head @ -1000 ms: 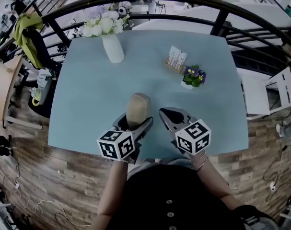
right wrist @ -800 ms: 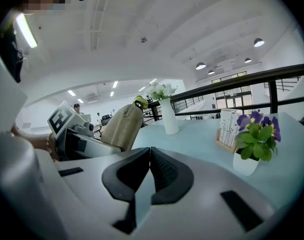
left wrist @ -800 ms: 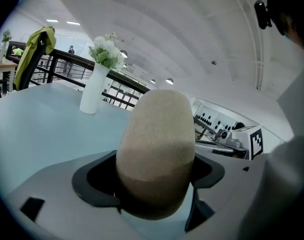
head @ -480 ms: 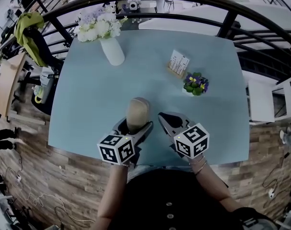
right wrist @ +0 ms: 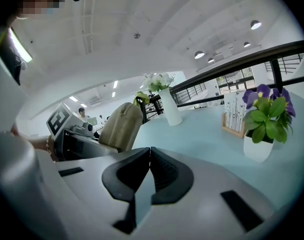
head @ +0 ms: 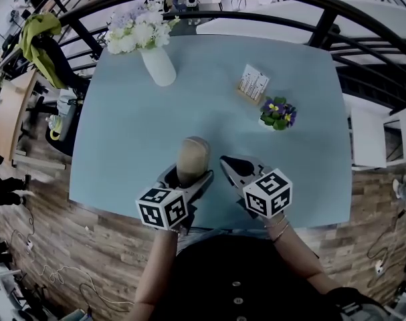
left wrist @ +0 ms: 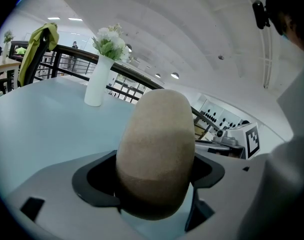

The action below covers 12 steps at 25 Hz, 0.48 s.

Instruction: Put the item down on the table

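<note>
pouch (head: 192, 156), beige and soft-looking, stands upright between the jaws of the left gripper (head: 189, 174), which are clamped on its lower half from either side. in the left gripper view the rounded top of the pouch rises well above the dark jaw pads and its bottom bulges below them; whether that bottom touches the table (head: 122, 132) cannot be told. in the head view the pouch sits over the near part of the pale blue table, close to the edge nearest the person.

the right gripper (head: 225, 160) hovers just beside it, to the right, apart from the pouch. its jaws are pressed together with nothing between them, as the right gripper view shows plainly.

farther across the table a white vase (head: 159, 65) with white flowers (head: 137, 33) stands near the far left corner. a small card holder (head: 254, 83) stands toward the far right, and just beside it, nearer the person, a little pot of purple flowers (head: 277, 114). all three are well apart from the pouch.

a dark curved railing (head: 256, 19) runs behind the table, a yellow-green jacket (head: 39, 32) hangs on a chair at the left, and the floor (head: 89, 246) below is wood-patterned.
</note>
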Tool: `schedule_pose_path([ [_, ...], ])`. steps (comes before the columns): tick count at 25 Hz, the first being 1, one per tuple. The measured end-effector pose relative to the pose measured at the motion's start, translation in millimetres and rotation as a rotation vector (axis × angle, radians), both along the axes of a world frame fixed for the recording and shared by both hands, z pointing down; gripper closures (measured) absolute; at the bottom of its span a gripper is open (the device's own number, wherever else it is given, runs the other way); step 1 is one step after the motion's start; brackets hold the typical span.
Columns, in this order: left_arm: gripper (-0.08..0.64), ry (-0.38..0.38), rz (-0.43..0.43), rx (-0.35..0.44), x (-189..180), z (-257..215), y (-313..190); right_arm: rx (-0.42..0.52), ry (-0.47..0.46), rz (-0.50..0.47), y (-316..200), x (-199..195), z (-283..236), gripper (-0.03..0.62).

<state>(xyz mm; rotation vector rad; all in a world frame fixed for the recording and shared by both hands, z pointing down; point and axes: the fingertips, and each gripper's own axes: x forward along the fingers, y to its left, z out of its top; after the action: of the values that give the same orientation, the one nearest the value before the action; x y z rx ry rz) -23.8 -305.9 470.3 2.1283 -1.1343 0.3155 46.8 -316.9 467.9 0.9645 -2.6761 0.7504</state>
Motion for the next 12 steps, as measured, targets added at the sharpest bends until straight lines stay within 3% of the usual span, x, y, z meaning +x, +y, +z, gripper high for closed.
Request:
schedule_pose_path([
  [12,0.146,0.0,0.065,-0.019,-12,-2,-7,-0.012,0.023,0.025,-10,-12,-3,0.586],
])
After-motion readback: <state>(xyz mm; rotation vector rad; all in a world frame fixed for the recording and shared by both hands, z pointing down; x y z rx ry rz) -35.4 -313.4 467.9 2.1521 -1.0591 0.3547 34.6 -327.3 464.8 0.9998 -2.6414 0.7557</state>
